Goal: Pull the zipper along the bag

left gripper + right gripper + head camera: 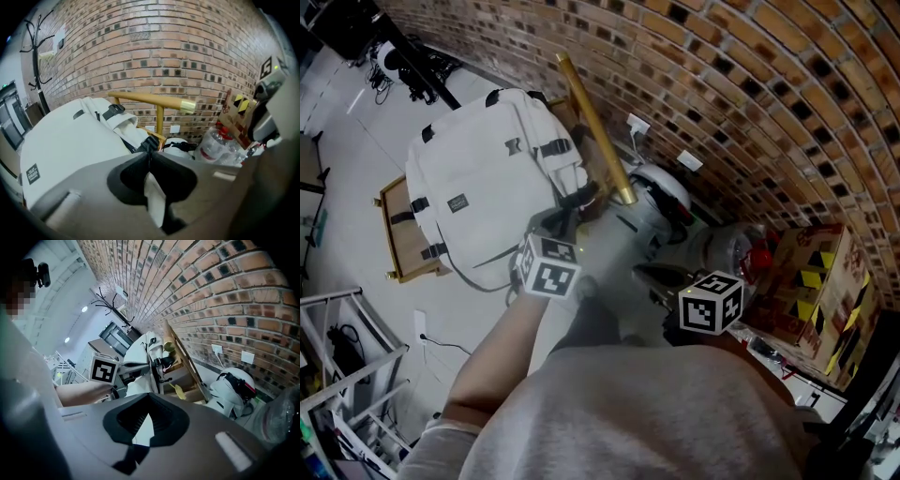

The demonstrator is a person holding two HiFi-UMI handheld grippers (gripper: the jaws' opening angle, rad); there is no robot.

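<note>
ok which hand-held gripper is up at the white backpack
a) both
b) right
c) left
c: the left hand-held gripper has its tips at the white backpack's side, while the right hand-held gripper is well short of it, jaws together on nothing.

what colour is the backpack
Off-white backpack with black trim; the head view shows it best.
</note>
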